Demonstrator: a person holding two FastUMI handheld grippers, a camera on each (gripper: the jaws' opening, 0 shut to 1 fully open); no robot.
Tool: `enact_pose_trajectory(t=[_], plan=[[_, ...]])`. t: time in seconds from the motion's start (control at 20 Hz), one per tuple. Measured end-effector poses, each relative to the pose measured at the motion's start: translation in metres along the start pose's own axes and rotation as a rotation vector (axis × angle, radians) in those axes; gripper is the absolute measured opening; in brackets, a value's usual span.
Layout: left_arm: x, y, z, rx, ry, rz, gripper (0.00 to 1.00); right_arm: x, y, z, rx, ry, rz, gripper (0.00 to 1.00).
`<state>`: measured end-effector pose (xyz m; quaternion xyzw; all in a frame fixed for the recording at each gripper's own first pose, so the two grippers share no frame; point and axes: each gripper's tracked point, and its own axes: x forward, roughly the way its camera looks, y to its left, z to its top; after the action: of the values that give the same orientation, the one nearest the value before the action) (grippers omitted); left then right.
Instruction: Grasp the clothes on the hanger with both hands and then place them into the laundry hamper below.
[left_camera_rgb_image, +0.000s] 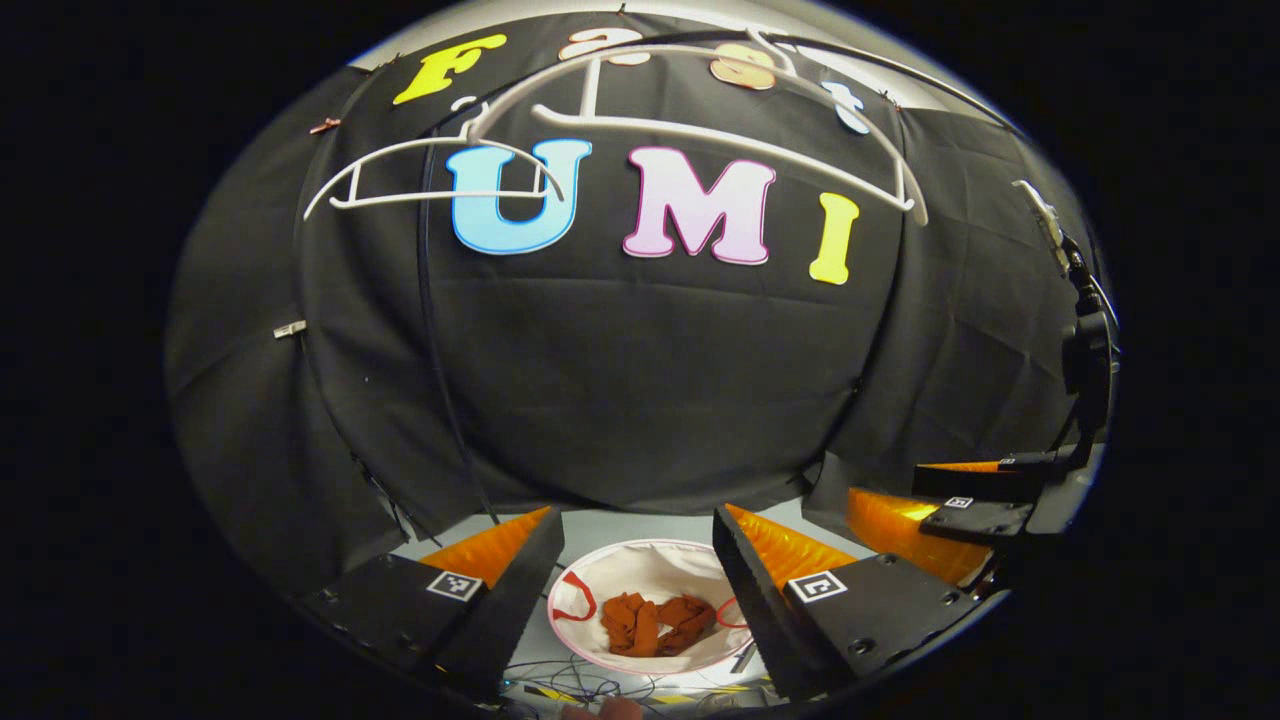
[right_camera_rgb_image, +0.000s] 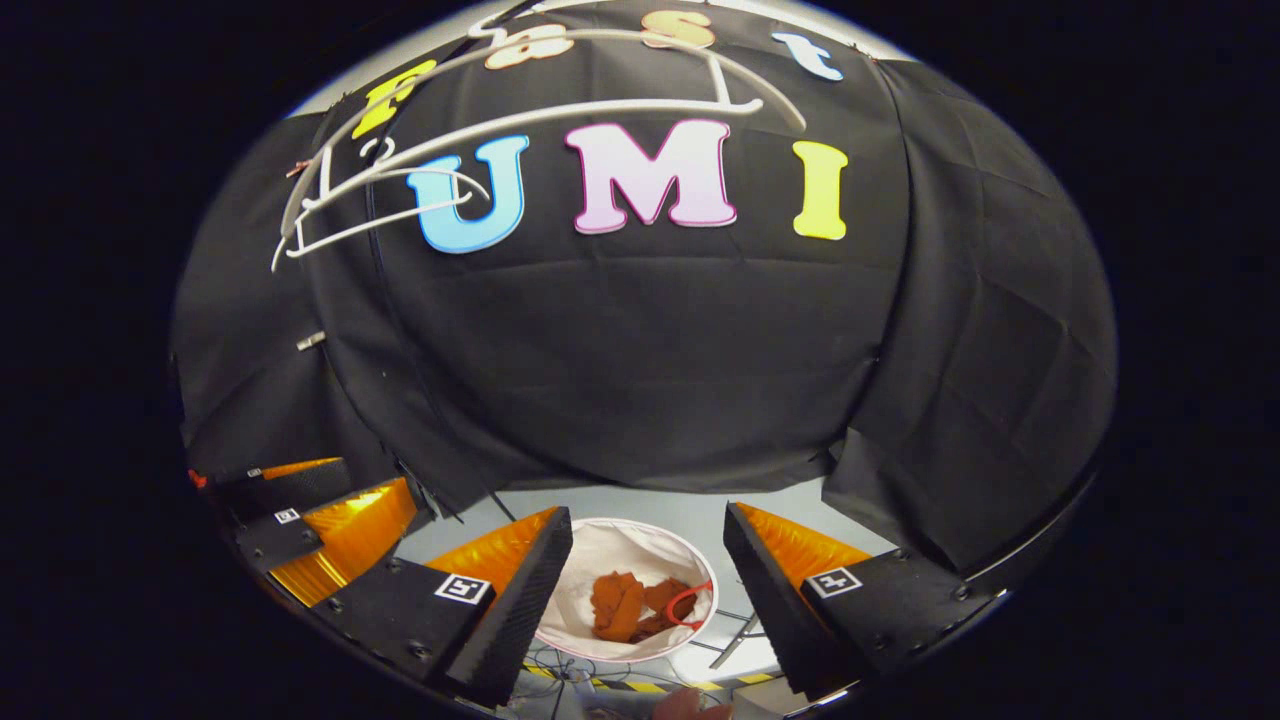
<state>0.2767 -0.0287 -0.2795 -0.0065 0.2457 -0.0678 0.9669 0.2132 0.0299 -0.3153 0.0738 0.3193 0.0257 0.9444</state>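
- Rust-orange clothes (left_camera_rgb_image: 655, 622) lie crumpled in a small heap at the bottom of the laundry hamper (left_camera_rgb_image: 610, 570), low in the left gripper view, seen between that gripper's fingers.
- Left gripper (left_camera_rgb_image: 638, 560): fingers spread wide, nothing between them, touching nothing; it hangs well above the hamper.
- Right gripper (right_camera_rgb_image: 648, 560): fingers likewise spread wide, holding nothing, well above the hamper.
- In the right gripper view the clothes (right_camera_rgb_image: 630, 605) sit as a bunched pile inside the hamper (right_camera_rgb_image: 620, 545), toward its near side.
- Hamper is round, white cloth-lined, with a thin red rim and red loop handles; it stands on a pale floor (right_camera_rgb_image: 660, 505).
- Right gripper also shows at the right edge of the left gripper view (left_camera_rgb_image: 925, 500), fingers apart; left gripper shows at the left edge of the right gripper view (right_camera_rgb_image: 325, 500), fingers apart.
- White plastic hangers (left_camera_rgb_image: 700, 130) hang bare high up against the black cloth wall; same hangers (right_camera_rgb_image: 520, 115) at upper left in the right gripper view.
- Loose cables and yellow-black striped tape (left_camera_rgb_image: 560, 692) on the floor just in front of the hamper.
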Motion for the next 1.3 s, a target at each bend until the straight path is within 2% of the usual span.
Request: enact_pose_trajectory(t=[0.3,0.65,0.7,0.8,0.85,1.0,1.05,1.1,1.15,1.2,1.25,1.3], plan=[[-0.061,-0.001,0.044,-0.008,-0.115,-0.022,0.95,-0.067,0.017,0.061,0.022,-0.156,-0.001,0.98],[-0.132,0.01,0.091,-0.025,-0.239,-0.036,0.95,-0.133,0.036,0.102,0.015,-0.287,-0.021,0.98],[-0.142,0.012,0.095,-0.02,-0.254,-0.035,0.99,-0.143,0.038,0.107,0.001,-0.309,-0.031,0.98],[-0.159,0.018,0.104,-0.006,-0.282,-0.025,0.92,-0.162,0.043,0.116,-0.026,-0.35,-0.04,0.98],[-0.169,0.019,0.108,0.0,-0.298,-0.016,0.98,-0.171,0.047,0.12,-0.041,-0.367,-0.042,0.98],[-0.194,0.022,0.123,0.018,-0.35,0.003,0.92,-0.194,0.059,0.13,-0.082,-0.412,-0.037,0.98],[-0.203,0.022,0.129,0.026,-0.365,0.01,0.92,-0.2,0.064,0.135,-0.092,-0.427,-0.035,0.98],[-0.208,0.026,0.134,0.034,-0.377,0.021,0.99,-0.207,0.068,0.138,-0.097,-0.441,-0.031,1.0],[-0.213,0.028,0.137,0.038,-0.382,0.028,0.99,-0.213,0.071,0.14,-0.097,-0.45,-0.026,0.98],[-0.218,0.029,0.139,0.037,-0.386,0.035,0.92,-0.219,0.075,0.142,-0.097,-0.457,-0.019,0.98],[-0.224,0.03,0.142,0.03,-0.39,0.039,0.95,-0.224,0.077,0.145,-0.098,-0.466,-0.017,1.0],[-0.229,0.03,0.146,0.024,-0.399,0.041,0.95,-0.229,0.077,0.148,-0.097,-0.474,-0.016,0.98]])
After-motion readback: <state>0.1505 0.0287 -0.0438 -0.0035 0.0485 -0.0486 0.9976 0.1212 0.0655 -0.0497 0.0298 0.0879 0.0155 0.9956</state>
